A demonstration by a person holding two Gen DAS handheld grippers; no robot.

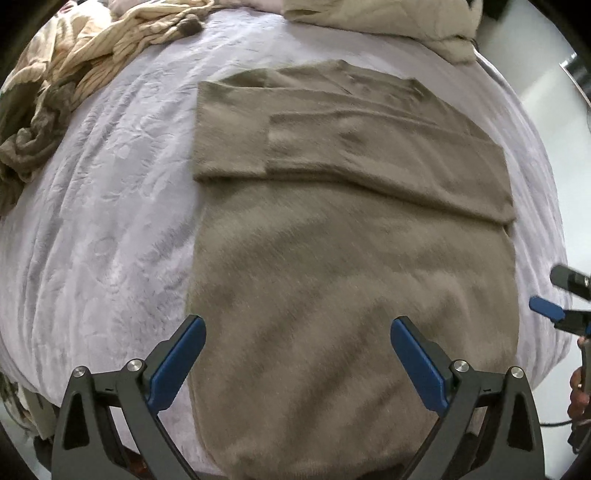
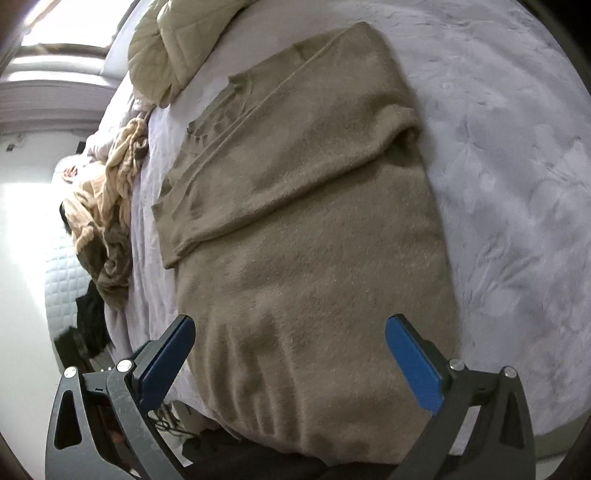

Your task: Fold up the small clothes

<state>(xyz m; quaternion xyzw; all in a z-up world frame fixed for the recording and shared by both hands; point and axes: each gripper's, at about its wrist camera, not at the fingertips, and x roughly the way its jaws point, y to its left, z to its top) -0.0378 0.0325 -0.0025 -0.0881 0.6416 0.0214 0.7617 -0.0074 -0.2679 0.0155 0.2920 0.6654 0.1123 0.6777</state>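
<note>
Sweater (image 1: 332,258) flat on lilac bedspread (image 1: 110,221), sleeves folded across chest. Left gripper (image 1: 298,354) and right gripper (image 2: 290,354) both spread wide, empty, hovering above its hem end.

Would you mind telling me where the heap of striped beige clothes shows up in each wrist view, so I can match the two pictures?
Left wrist view: the heap of striped beige clothes lies in the upper left, left of the brown sweater.
Right wrist view: the heap lies at mid-left, beyond the sweater's left edge.
Shared landmark: the quilted cream pillow at the bed's far end.
</note>
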